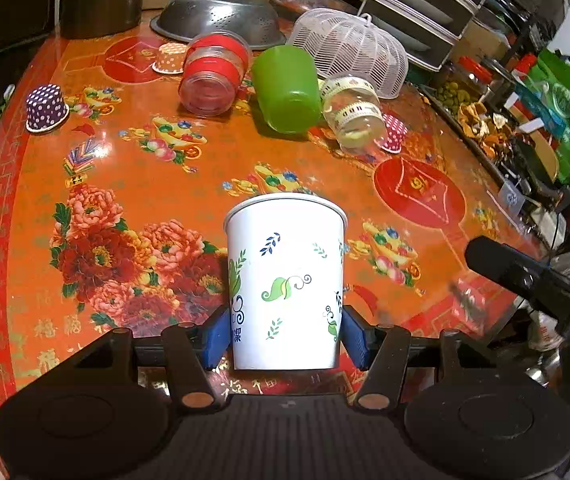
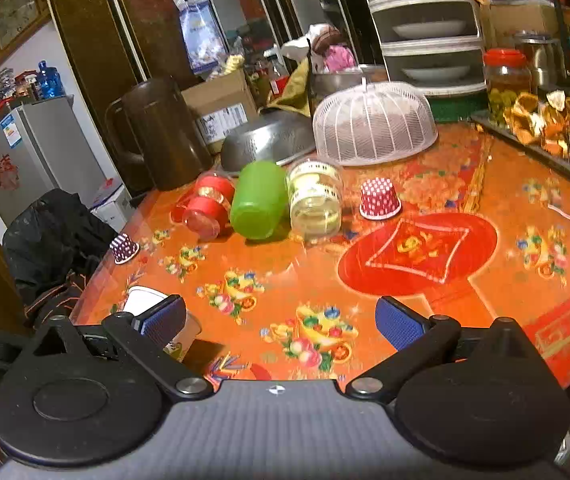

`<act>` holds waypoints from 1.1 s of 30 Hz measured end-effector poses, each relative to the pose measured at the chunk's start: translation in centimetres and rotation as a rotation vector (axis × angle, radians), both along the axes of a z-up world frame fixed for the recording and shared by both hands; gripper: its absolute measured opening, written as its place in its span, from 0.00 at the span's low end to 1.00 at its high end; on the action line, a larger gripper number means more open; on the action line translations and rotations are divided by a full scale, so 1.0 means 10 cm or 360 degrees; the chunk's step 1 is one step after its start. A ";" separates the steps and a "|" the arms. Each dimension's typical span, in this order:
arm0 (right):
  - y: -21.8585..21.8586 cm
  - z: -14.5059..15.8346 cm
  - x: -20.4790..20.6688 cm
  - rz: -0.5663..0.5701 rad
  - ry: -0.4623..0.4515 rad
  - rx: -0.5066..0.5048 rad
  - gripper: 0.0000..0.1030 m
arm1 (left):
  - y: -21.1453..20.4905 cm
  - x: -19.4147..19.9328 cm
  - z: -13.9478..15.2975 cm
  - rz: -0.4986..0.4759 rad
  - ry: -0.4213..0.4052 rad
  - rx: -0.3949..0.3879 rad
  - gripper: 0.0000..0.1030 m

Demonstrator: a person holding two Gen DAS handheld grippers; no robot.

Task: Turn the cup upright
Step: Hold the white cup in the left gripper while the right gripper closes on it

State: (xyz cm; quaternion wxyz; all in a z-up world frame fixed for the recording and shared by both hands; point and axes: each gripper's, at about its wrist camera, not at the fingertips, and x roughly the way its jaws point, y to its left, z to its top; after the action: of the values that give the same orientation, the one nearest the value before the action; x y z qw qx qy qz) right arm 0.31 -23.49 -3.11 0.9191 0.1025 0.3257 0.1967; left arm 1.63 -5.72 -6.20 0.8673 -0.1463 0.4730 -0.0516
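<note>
- The left gripper (image 1: 285,334) has its blue jaws closed against the lower sides of a white paper cup (image 1: 285,280), rim up, above the near edge of the table (image 1: 125,152).
- The cup's blue characters are partly hidden by the left jaw and unreadable.
- Gold characters on the tablecloth are too blurred to read.
- The right gripper (image 2: 281,326) has its jaws spread wide, holding nothing.
- In the right wrist view, the cup (image 2: 145,304) is mostly hidden behind the left jaw.

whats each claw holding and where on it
Left claw grips the white paper cup by its lower sides, rim up. Right claw is open, holding nothing.
</note>
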 end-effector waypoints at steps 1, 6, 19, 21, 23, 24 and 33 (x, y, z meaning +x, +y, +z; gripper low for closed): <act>0.00 -0.01 0.02 0.0002 0.0034 0.0013 0.99 | -0.01 0.00 -0.02 0.0000 0.0008 -0.0005 0.60; 0.07 -0.08 0.12 0.0078 0.0210 0.0059 0.99 | -0.03 -0.03 -0.03 0.0012 -0.0008 0.0003 0.59; 0.31 -0.15 0.40 0.0188 0.0629 0.0404 0.99 | 0.08 -0.08 -0.09 0.0011 -0.0032 -0.0123 0.59; 0.39 -0.15 0.42 0.0180 0.0634 0.0346 0.99 | 0.12 -0.09 -0.10 0.0010 -0.0032 -0.0155 0.59; 0.46 -0.16 0.44 0.0185 0.0656 0.0298 0.96 | 0.14 -0.09 -0.13 0.0000 -0.0021 -0.0188 0.59; 0.50 -0.17 0.46 0.0196 0.0672 0.0282 0.95 | 0.14 -0.09 -0.14 -0.0007 -0.0024 -0.0192 0.59; 0.80 -0.24 0.58 0.0250 0.0750 0.0251 0.82 | 0.21 -0.10 -0.15 -0.0011 -0.0030 -0.0208 0.59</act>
State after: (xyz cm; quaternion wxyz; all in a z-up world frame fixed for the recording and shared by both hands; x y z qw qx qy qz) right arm 6.11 -15.53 -5.49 0.7889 0.1914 0.5215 0.2629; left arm 0.60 -3.62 -7.66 0.8601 -0.2006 0.4609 -0.0867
